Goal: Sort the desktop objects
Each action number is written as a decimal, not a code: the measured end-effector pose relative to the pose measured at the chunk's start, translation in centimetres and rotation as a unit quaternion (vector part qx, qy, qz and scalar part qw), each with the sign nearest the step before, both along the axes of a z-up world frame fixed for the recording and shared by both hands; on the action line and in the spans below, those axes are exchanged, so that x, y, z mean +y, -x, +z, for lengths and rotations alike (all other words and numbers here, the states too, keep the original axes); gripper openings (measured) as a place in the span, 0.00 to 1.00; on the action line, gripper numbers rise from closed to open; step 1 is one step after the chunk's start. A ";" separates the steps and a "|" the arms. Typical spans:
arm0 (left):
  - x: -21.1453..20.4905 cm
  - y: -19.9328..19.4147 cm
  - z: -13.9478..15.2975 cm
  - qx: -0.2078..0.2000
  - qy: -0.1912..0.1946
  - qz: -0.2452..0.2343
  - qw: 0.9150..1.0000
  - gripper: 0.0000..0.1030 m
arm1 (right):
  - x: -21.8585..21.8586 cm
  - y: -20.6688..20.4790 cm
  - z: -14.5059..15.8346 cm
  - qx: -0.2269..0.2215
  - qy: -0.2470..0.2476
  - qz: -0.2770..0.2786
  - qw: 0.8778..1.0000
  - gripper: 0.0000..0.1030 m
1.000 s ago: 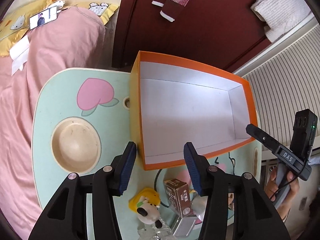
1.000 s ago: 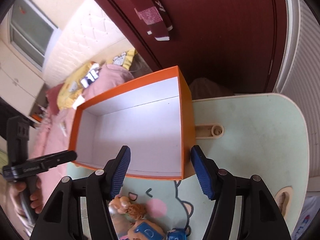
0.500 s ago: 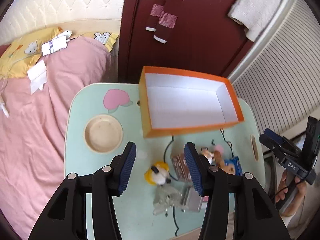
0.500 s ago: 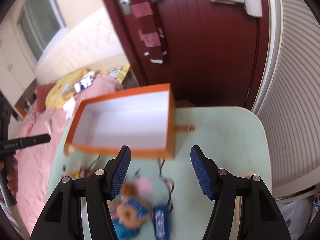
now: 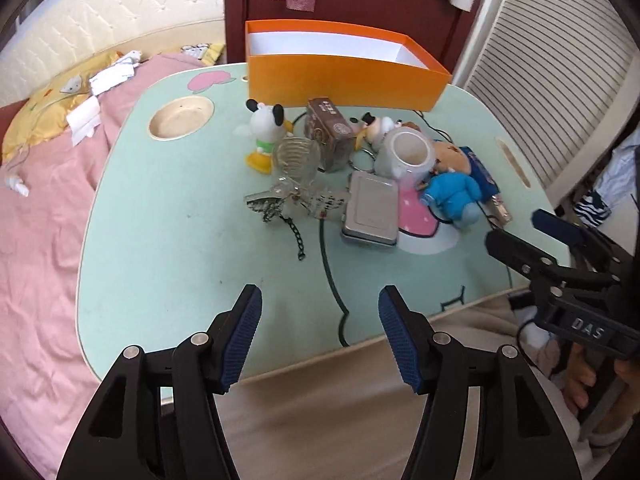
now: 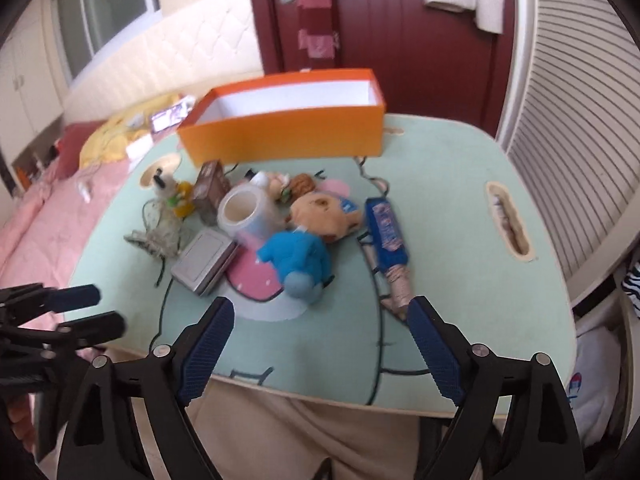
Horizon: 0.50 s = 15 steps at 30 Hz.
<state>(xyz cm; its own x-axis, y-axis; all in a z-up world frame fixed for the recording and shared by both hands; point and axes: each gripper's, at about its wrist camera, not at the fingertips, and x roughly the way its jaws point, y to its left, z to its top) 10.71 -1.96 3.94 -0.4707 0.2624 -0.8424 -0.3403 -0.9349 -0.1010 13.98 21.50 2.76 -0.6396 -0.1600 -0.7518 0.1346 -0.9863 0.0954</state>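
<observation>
Both tongs hang over the near edge of the pale green tabletop [image 5: 168,248], each with its blue-padded jaws spread apart and nothing between them; the left tongs [image 5: 320,312] sit toward the near left, the right tongs [image 6: 320,320] toward the near right, and each shows at the side of the other's view; the things to sort lie in a loose cluster in the middle of the tabletop, in front of the orange box [image 5: 340,76], which stands open at the far edge with a white, bare inside; nearest the box stand a white dog figurine [image 5: 266,128] with black ears and a brown carton [image 5: 330,132], just beside each other; a clear glass cup [image 5: 296,158] lies on its side against the carton; a roll of clear tape [image 6: 248,210] stands on end near the centre; a grey metal tin [image 5: 372,208] lies flat in front of it; a plush bear in blue clothes [image 6: 308,240] lies right of the tape, touching it; a blue folded umbrella [image 6: 388,236] lies along the bear's right side; a round recess [image 5: 180,116] is sunk in the tabletop's far left corner; a pink bed [image 5: 40,220] lies to the left
</observation>
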 end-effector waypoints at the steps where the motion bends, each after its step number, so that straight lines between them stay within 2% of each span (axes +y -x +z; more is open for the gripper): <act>1: 0.2 0.3 -0.4 0.000 0.009 0.004 1.000 0.60 | -0.2 0.2 0.0 0.001 -0.010 -0.005 1.000 0.86; 4: 0.5 1.0 -1.7 -0.026 0.021 0.001 0.999 0.60 | -0.6 1.0 0.1 0.009 -0.039 -0.007 0.999 0.88; 7: -0.3 1.0 -2.4 -0.041 0.007 0.013 0.999 0.60 | -0.7 1.1 -0.7 -0.008 -0.029 0.002 1.000 0.89; 11: -0.3 0.7 -2.6 -0.032 0.015 0.015 0.999 0.61 | -1.1 1.0 -1.1 -0.017 -0.027 0.012 0.999 0.89; 15: -0.1 0.5 -2.8 -0.029 0.017 0.007 0.999 0.68 | -1.0 1.0 -1.2 -0.021 -0.019 0.012 1.000 0.89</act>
